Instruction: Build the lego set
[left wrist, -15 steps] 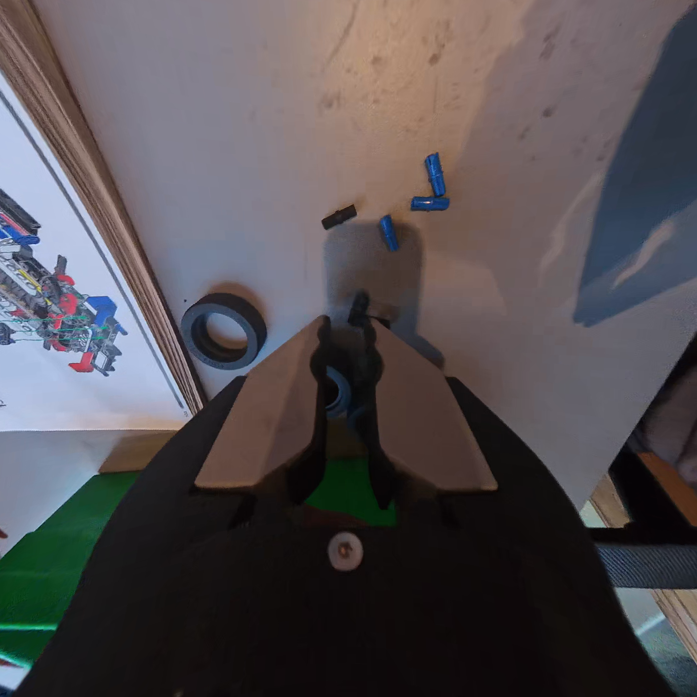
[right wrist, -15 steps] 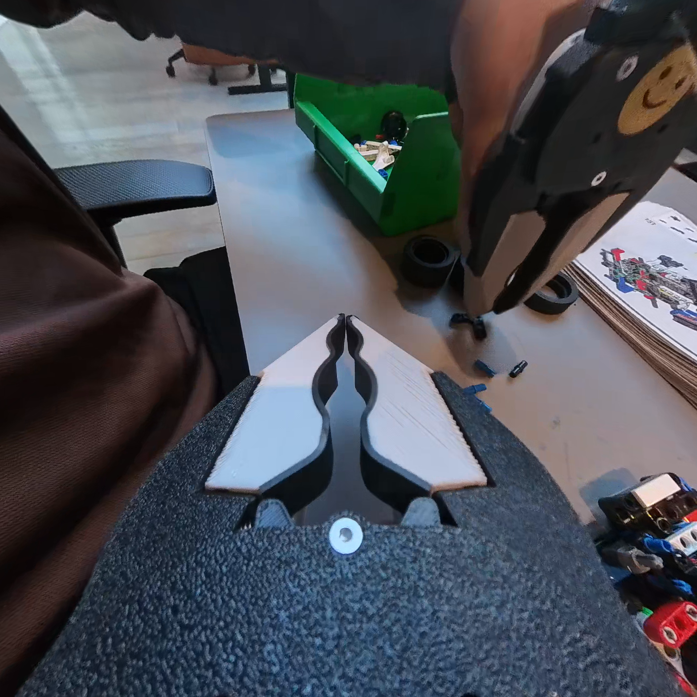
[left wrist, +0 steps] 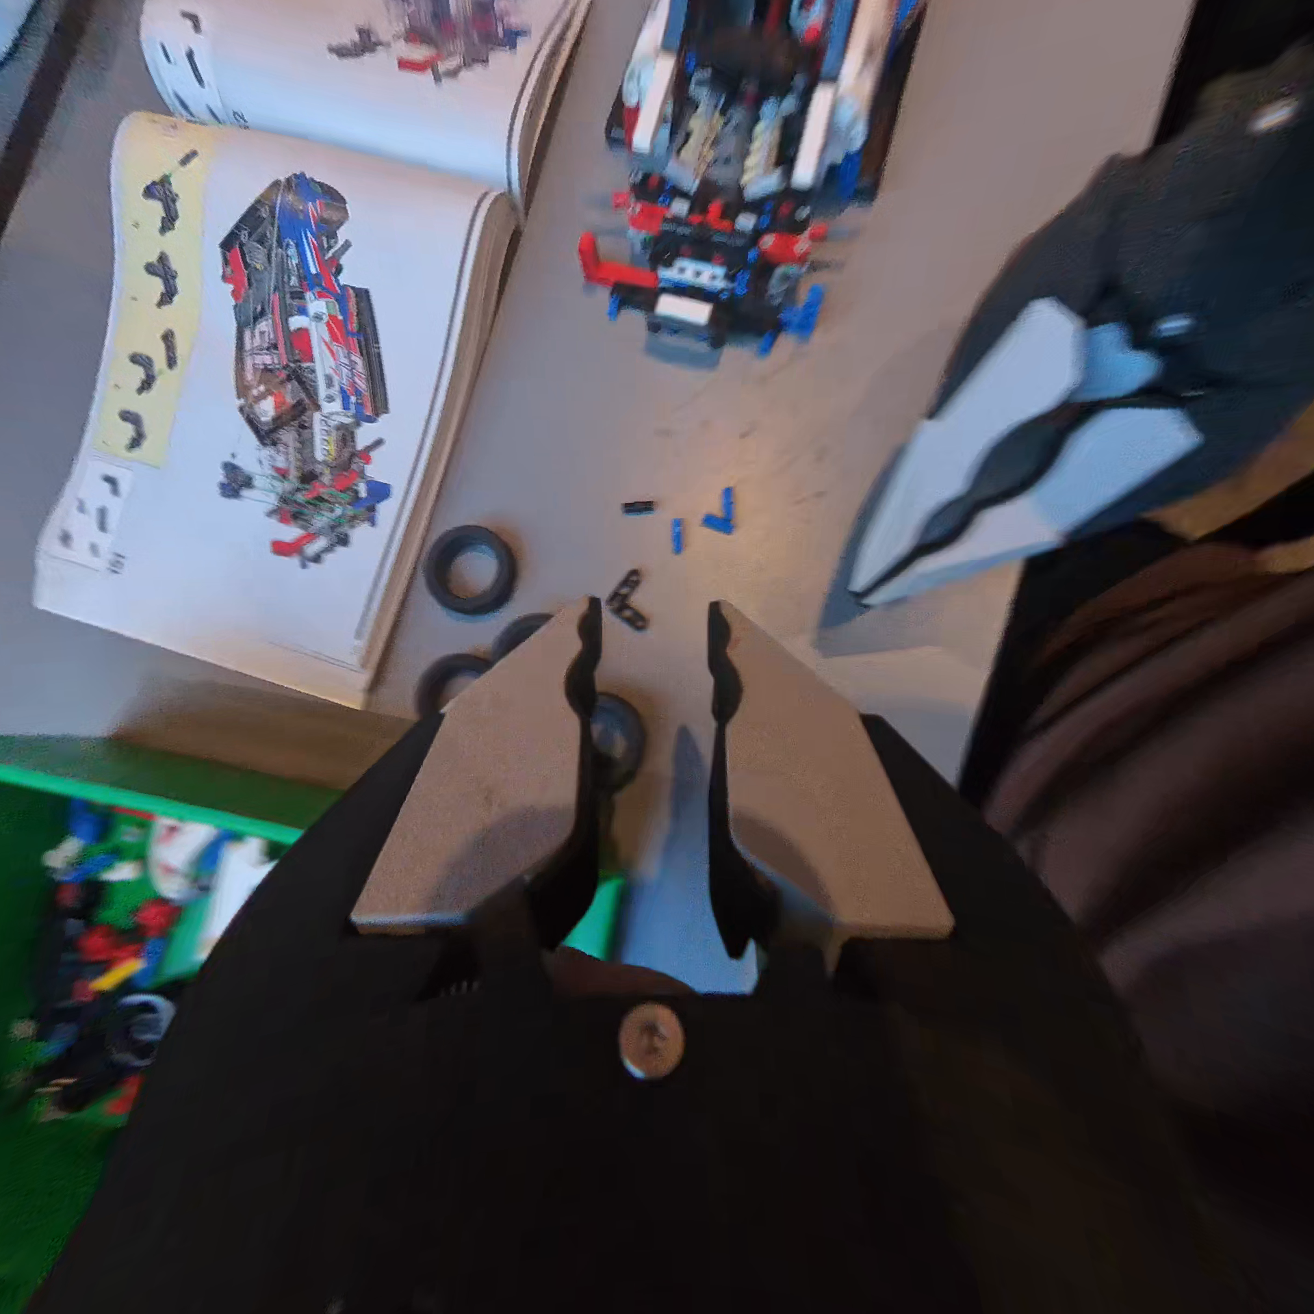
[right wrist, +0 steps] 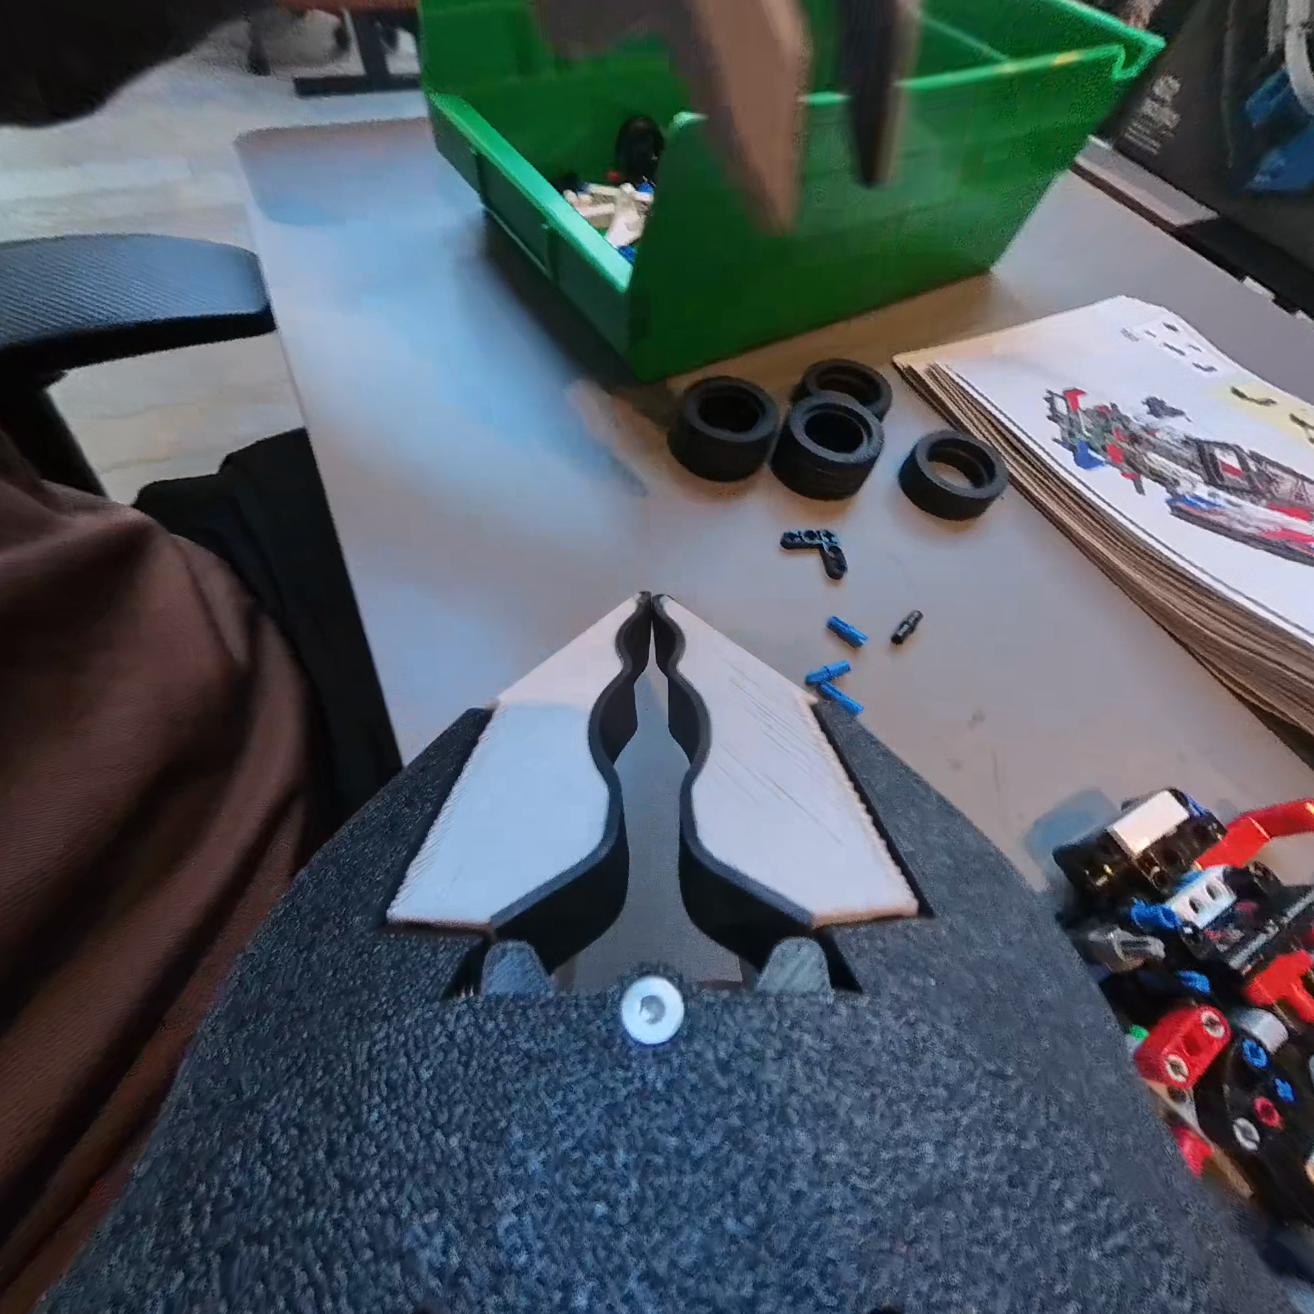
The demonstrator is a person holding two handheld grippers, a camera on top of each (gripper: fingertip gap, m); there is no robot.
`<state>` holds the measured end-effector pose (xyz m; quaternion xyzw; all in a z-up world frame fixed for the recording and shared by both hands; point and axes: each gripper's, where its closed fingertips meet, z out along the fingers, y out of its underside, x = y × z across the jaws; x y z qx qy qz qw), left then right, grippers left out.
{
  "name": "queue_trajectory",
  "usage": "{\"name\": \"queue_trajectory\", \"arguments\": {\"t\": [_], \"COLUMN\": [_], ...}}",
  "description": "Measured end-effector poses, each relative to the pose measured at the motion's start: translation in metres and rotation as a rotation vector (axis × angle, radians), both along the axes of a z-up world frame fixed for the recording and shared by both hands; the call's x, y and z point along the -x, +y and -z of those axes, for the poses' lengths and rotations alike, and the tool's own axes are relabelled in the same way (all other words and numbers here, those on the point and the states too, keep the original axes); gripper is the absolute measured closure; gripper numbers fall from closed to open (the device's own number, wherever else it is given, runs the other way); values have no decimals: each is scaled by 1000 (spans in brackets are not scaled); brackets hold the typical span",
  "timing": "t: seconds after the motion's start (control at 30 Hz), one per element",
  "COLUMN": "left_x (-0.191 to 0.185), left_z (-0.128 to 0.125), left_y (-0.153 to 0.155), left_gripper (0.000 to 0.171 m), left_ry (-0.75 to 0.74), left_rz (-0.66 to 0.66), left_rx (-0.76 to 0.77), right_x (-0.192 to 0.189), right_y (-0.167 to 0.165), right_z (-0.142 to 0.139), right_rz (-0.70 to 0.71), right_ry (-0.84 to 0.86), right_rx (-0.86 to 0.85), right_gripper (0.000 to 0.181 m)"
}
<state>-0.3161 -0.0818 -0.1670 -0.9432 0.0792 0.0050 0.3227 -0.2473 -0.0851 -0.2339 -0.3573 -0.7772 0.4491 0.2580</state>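
Note:
My left gripper [left wrist: 652, 611] is open and empty, held above the table over the tyres. A small black L-shaped lego piece [left wrist: 627, 601] lies on the table just beyond its fingertips, also in the right wrist view [right wrist: 818, 544]. Three blue pins [right wrist: 846, 631] and a black pin [right wrist: 906, 627] lie beside it. My right gripper [right wrist: 650, 601] is shut and empty, low over the table left of the pins; it also shows in the left wrist view [left wrist: 995, 498]. The part-built lego car [left wrist: 718, 213] stands farther back. The left gripper [right wrist: 825, 195] appears blurred in front of the green bin.
Several black tyres [right wrist: 828, 444] sit between the green parts bin [right wrist: 711, 298] and the small pieces. An open instruction booklet [left wrist: 284, 391] lies left of the car. A person's brown sleeve [right wrist: 142, 711] and a chair armrest [right wrist: 128, 284] are at the table's edge. The gap from one gripper's tips to the other's is roughly 10 cm. From the right gripper's tips to the black pin [right wrist: 906, 627] is close to 11 cm.
My left gripper has opened, let go of the black L-shaped piece and lifted up and back from the table. The right gripper has stayed shut and barely moved.

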Motion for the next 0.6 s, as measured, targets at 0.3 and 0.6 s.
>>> {"name": "queue_trajectory", "arguments": {"t": [0.3, 0.6], "left_x": [-61, -64], "left_z": [71, 93], "left_y": [-71, -80], "left_gripper": [145, 146], "left_ry": [-140, -42], "left_rz": [-117, -66], "left_rx": [-76, -96], "right_x": [47, 98], "right_y": [19, 15], "right_z": [-3, 38], "right_rz": [147, 138], "right_ry": [-66, -238], "right_rx": [-3, -145], "right_gripper": [167, 150]}}
